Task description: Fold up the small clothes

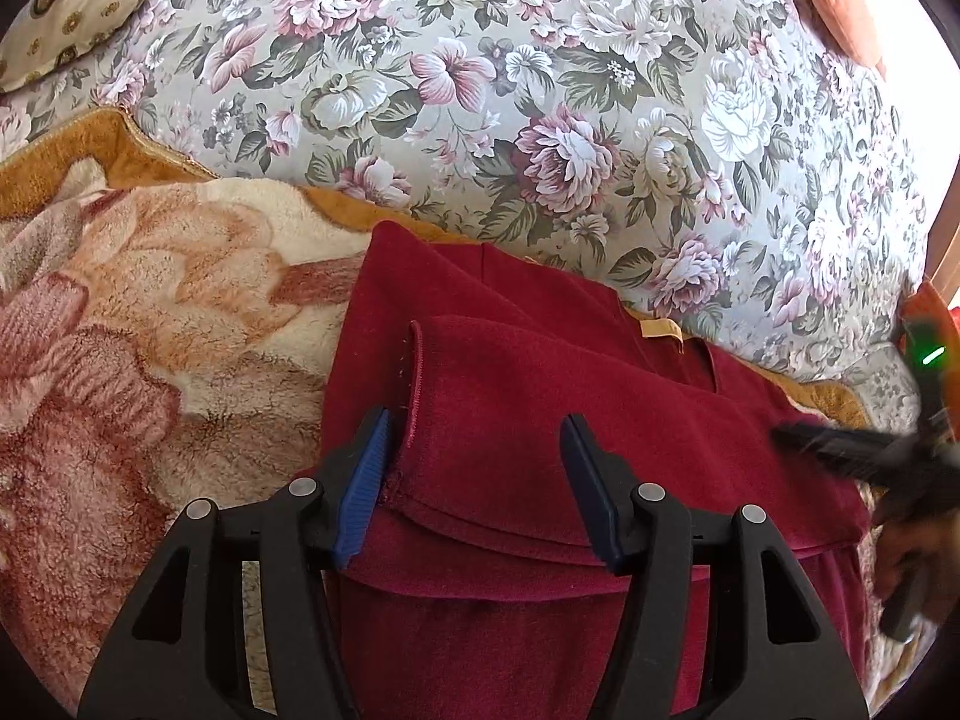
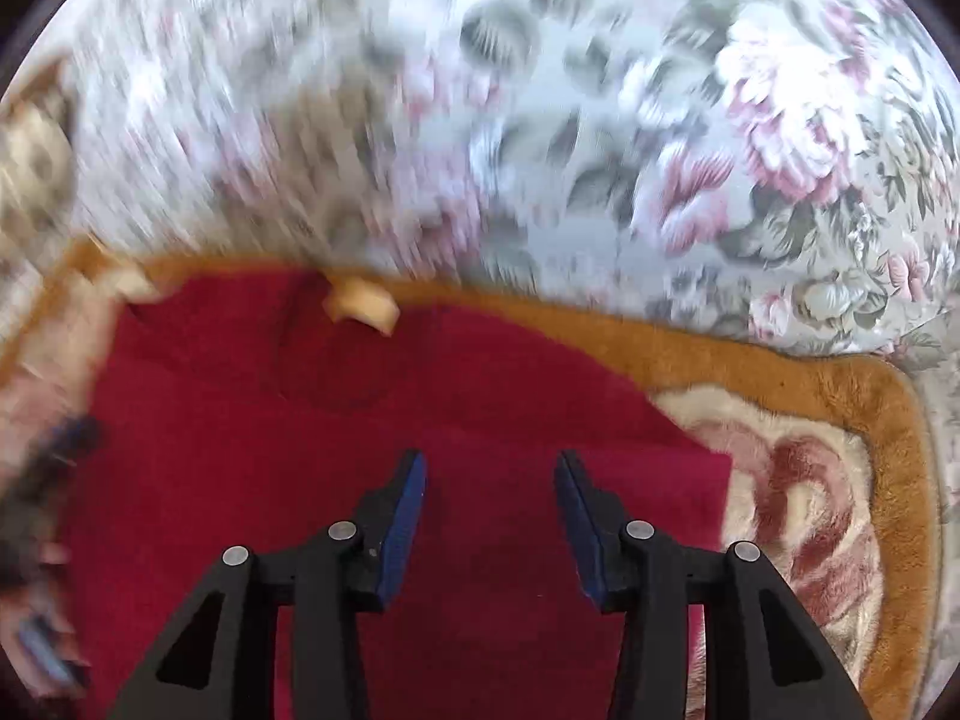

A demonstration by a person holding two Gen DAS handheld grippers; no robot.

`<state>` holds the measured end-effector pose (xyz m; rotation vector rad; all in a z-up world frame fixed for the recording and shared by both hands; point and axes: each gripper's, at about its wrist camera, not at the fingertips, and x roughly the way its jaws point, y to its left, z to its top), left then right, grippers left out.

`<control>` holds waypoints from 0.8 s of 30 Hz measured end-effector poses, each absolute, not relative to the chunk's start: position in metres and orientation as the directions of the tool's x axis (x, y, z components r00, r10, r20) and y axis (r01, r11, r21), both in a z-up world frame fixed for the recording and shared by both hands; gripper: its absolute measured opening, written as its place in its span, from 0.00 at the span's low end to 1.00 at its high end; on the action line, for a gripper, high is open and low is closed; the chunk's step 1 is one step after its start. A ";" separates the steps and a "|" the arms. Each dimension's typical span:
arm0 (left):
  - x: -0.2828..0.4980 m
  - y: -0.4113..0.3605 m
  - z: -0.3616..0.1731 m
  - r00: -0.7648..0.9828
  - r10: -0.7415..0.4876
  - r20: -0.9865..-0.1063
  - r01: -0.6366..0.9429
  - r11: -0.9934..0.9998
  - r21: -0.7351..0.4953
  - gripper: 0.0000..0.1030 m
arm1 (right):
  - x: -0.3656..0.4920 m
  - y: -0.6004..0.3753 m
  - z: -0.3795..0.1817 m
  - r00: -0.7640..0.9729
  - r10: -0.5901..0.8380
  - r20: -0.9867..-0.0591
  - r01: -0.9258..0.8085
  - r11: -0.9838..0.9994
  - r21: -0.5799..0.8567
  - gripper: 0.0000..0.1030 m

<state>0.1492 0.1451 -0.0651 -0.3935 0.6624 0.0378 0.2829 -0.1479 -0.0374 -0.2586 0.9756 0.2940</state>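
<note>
A dark red fleece garment lies partly folded on a plush blanket, with a tan neck label at its far edge. A folded flap with a stitched hem lies on top of it. My left gripper stands open over that flap, its left blue pad beside the hem and nothing pinched. In the blurred right wrist view my right gripper is open above the red garment, near its right corner, with the label beyond it. The right gripper also shows as a dark blur at the garment's right edge.
The plush blanket with a big flower pattern and a mustard border lies under the garment. A floral cover spreads beyond it. A patterned cushion sits far left, an orange cushion far right.
</note>
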 end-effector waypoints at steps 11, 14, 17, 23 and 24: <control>0.149 0.145 -0.065 0.790 -0.088 -0.606 -0.162 0.924 -0.345 0.56 | 0.187 -0.176 -0.011 0.635 0.226 -0.739 -0.347 0.938 -0.011 0.47; 0.149 0.146 -0.065 0.790 -0.089 -0.607 -0.162 0.924 -0.347 0.56 | 0.185 -0.184 -0.052 0.586 0.205 -0.784 -0.320 0.947 0.009 0.49; 0.148 0.146 -0.065 0.792 -0.098 -0.603 -0.161 0.919 -0.360 0.56 | 0.181 -0.192 -0.043 0.601 0.242 -0.762 -0.324 0.945 0.045 0.48; 0.147 0.146 -0.065 0.790 -0.091 -0.606 -0.165 0.921 -0.353 0.56 | 0.172 -0.203 -0.036 0.629 0.193 -0.753 -0.296 0.955 -0.003 0.51; 0.147 0.147 -0.065 0.791 -0.094 -0.604 -0.164 0.919 -0.357 0.56 | 0.176 -0.207 -0.048 0.593 0.191 -0.782 -0.303 0.953 0.003 0.51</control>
